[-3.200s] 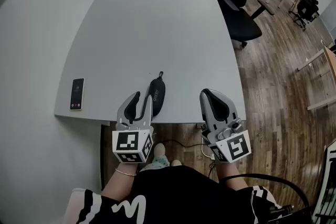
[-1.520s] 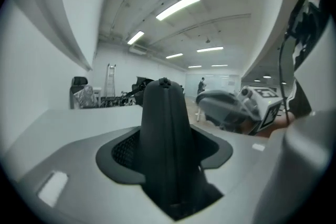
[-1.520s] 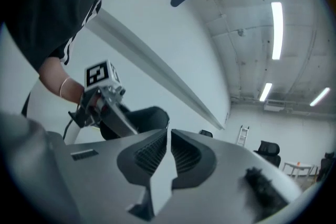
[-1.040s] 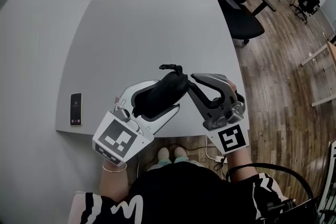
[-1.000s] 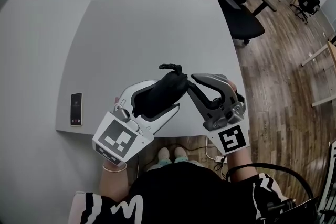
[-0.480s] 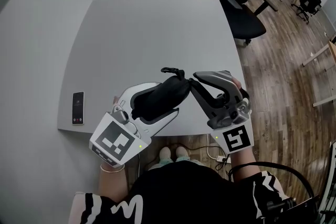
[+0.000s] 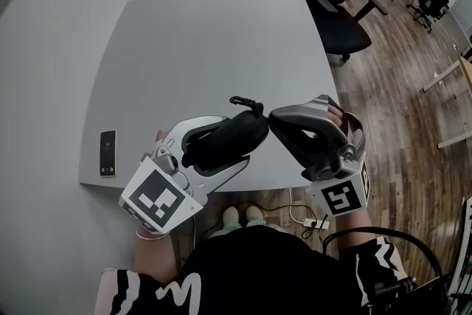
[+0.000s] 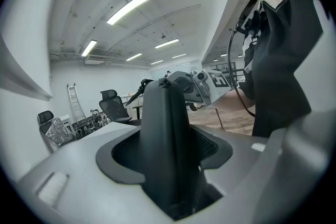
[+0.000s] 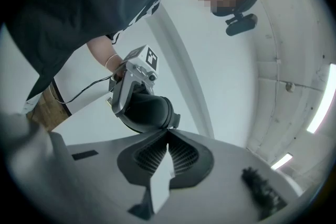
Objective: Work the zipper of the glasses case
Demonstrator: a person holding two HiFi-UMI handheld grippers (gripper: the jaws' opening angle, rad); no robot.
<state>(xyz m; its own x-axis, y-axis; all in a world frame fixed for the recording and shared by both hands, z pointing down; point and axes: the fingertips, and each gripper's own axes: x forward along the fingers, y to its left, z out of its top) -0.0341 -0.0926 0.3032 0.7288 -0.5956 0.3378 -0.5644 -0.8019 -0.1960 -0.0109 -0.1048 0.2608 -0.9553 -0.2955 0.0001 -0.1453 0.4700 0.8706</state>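
Person and hand-held rig. The left gripper (image 7: 236, 141) and right gripper (image 7: 273, 116) had pale grey moulded shells with black linings. The right one's pads (image 9: 181, 157) were black and ribbed. The left marker cube (image 7: 158, 197) and right marker cube (image 7: 341, 198) were white, printed with black squares. The wearer had a black top (image 7: 251, 269), sleeves (image 7: 171, 293) with white markings, a thin bracelet (image 7: 146, 235) and a black cable (image 7: 387, 236).

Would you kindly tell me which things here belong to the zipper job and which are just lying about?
In the job: case, held in the left gripper; right gripper, shut at the case's end.
Lying about: phone on the table; chair on the floor.
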